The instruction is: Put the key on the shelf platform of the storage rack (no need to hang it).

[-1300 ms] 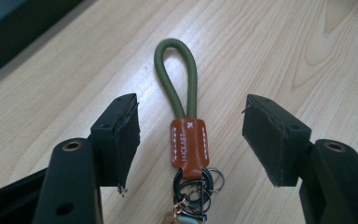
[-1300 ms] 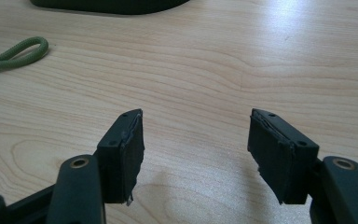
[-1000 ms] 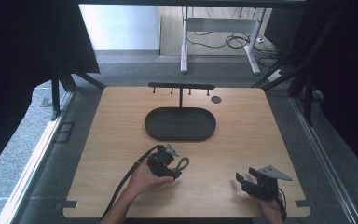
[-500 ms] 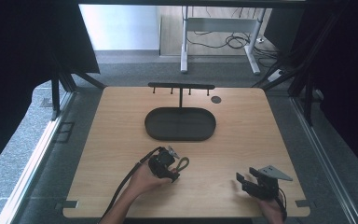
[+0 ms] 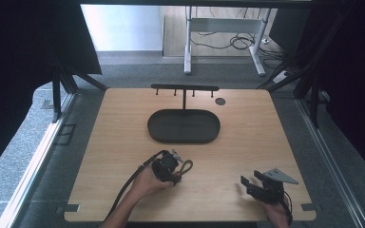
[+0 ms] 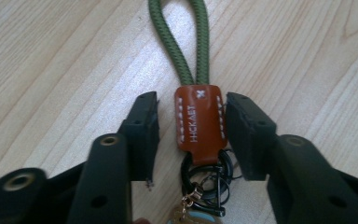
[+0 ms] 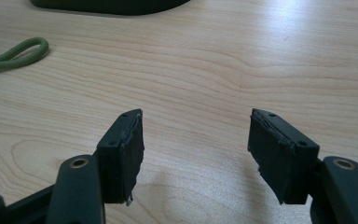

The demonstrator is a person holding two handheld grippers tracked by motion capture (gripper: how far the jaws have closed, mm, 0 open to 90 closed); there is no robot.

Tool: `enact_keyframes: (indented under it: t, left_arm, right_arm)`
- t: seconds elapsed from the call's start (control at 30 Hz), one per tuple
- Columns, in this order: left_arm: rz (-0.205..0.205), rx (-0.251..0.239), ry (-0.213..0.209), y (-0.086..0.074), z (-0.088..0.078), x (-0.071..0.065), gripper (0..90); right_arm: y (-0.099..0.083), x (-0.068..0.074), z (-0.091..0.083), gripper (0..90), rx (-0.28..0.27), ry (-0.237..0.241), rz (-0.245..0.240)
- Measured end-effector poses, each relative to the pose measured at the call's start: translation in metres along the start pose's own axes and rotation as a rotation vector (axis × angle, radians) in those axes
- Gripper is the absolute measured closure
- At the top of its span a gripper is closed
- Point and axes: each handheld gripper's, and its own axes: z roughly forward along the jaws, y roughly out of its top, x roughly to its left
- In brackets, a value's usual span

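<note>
Ahead of my left gripper (image 5: pixel 173 167) I see a dark oval tray (image 5: pixel 184 126) on the wooden table (image 5: pixel 123 123), with a black hook rack (image 5: pixel 185 88) standing at its far edge; nothing lies between the tool and the tray. Since a second ago I see almost no change: both hands stay low near my edge of the table. My left gripper (image 6: pixel 192 126) is spread, its jaws flanking the brown leather tab (image 6: pixel 199 122) of a keychain without touching it, the green cord loop (image 6: pixel 186 42) running forward past the tips. My right gripper (image 7: pixel 196 149) hangs released, wide apart over bare wood, well right of the keychain.
</note>
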Motion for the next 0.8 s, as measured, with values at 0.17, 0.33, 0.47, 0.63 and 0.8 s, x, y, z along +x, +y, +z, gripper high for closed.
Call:
enact_keyframes:
  t: [0.17,0.33,0.47,0.63,0.8]
  left_arm:
    - [0.022,0.007,0.010,0.000,-0.001,-0.002,66.3]
    - [0.038,0.021,0.013,0.002,-0.002,-0.003,66.9]
    - [0.037,0.011,-0.020,0.003,-0.009,0.000,67.0]
    - [0.030,-0.024,-0.017,0.007,-0.027,0.006,67.0]
    - [0.022,-0.075,-0.036,0.009,-0.048,0.015,67.1]
  right_arm:
    - [0.000,0.000,0.000,36.6,0.000,0.000,-0.003]
    - [0.000,0.000,0.000,36.6,0.001,0.000,0.000]
    - [0.000,0.000,0.000,36.6,-0.002,0.000,0.002]
    - [0.000,0.000,0.000,36.6,-0.002,0.000,0.002]
    - [0.000,0.000,0.000,36.6,-0.004,-0.001,0.002]
